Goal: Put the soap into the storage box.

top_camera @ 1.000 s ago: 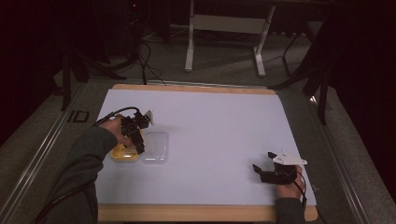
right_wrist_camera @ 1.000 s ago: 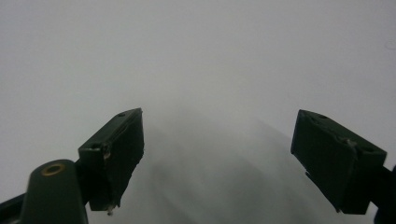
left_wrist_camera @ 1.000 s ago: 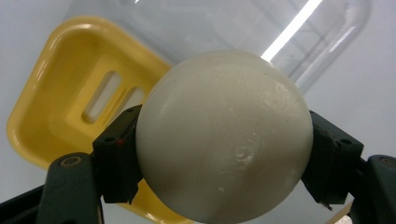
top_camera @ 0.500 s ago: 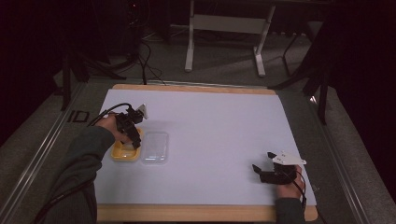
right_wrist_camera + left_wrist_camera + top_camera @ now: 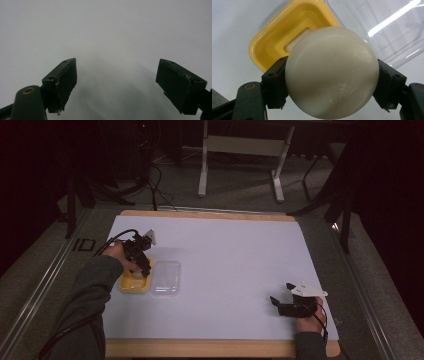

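Gripping a white ball [image 5: 332, 72], left gripper [image 5: 141, 265] fingers clamped on it above the yellow tray [image 5: 287, 32], clear lid [image 5: 166, 277] beside. Right gripper [image 5: 282, 304] fingers spread wide, holding nothing, low over the worktop [image 5: 240, 250].

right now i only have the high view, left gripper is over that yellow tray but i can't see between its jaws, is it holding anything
Observer: Yes. The left gripper is shut on a white ball, one jaw at each side.
Operator: is the tray empty under it
Observer: No. A pale flat piece lies in the middle of the yellow tray, partly hidden by the ball.
Operator: and the right one
Observer: The right gripper is open, with nothing between its jaws, over the white table cover.
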